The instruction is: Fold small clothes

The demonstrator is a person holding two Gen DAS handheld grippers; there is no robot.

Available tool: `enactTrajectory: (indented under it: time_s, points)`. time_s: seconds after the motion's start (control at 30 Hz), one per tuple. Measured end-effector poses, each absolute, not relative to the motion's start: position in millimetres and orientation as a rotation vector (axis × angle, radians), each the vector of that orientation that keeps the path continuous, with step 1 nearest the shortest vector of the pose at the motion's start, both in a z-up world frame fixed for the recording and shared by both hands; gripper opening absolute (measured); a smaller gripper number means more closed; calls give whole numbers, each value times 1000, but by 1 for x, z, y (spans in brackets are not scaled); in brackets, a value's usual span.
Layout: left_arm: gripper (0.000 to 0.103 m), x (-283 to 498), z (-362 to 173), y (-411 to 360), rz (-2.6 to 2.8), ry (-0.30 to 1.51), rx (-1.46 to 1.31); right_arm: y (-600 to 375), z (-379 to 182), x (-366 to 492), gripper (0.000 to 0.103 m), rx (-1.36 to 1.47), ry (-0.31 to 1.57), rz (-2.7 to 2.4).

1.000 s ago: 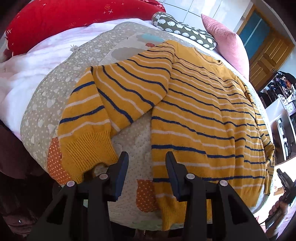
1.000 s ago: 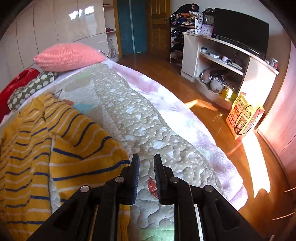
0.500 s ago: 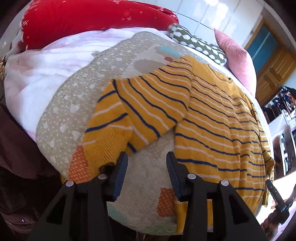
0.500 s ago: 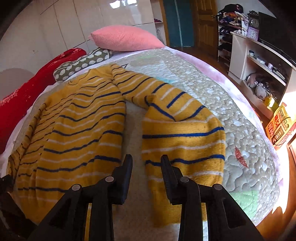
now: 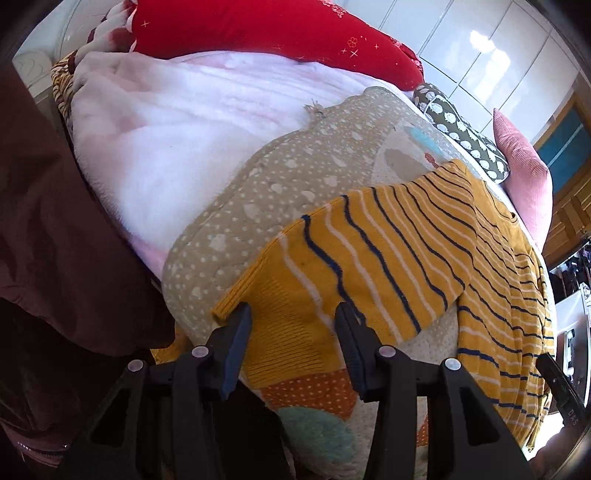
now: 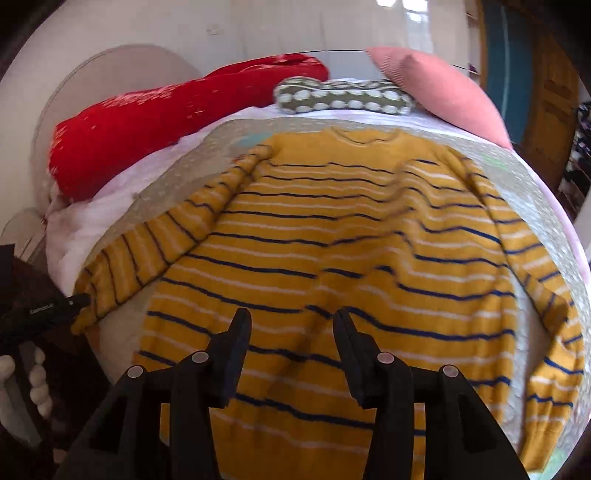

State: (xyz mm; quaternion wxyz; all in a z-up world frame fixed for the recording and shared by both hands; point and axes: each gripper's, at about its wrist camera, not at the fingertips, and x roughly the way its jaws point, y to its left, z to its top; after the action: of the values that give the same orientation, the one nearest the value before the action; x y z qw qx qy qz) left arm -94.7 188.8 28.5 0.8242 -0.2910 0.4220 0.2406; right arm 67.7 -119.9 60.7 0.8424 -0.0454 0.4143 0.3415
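A yellow sweater (image 6: 332, 236) with navy and white stripes lies flat on the quilted bed cover (image 5: 295, 184), neck toward the pillows and both sleeves angled out. My left gripper (image 5: 291, 325) hovers at the ribbed cuff (image 5: 288, 332) of the left sleeve. Its jaws are opening and the cuff lies between them without the pads pressing on it. My right gripper (image 6: 290, 325) hangs over the lower middle of the sweater's body, jaws opening and nothing held between them. In the right wrist view, the left gripper (image 6: 79, 301) shows at the left sleeve's end.
At the head of the bed lie a red pillow (image 5: 277, 33), a dotted olive cushion (image 6: 343, 96) and a pink pillow (image 6: 439, 85). A fluffy pink-white blanket (image 5: 177, 122) sits left of the quilt. A dark maroon garment (image 5: 55, 240) hangs close on the left. A wooden door (image 6: 554, 103) stands behind.
My left gripper has slid left until the sleeve cuff lies between its fingers. My right gripper has swung from the right sleeve's end to over the sweater's body, its jaws spreading wider.
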Motion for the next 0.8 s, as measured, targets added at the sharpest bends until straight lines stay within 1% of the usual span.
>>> enactTrajectory:
  time_s: [0.13,0.27,0.33,0.43,0.53,0.6,0.63,0.8]
  points:
    - [46,-117,26,205,574,900,-610,-31,67,42,52,-188,878,934]
    - [47,-142,30,215,619,889,-582,43,59,19,52,-260,901,1089]
    - [49,-154,33,219,654,883,-555,71,53,11,52,-275,937,1149]
    - [52,-168,37,226,697,870,-527,97,44,-2,52,-302,977,1209]
    - [53,-174,39,230,716,862,-516,114,41,-15,52,-340,975,1247]
    - [53,-176,39,234,716,859,-532,122,38,-24,55,-368,961,1261]
    - [53,-176,39,235,716,860,-534,122,38,-27,59,-387,948,1258]
    - [53,-178,39,236,718,860,-532,130,36,-40,60,-466,884,1242]
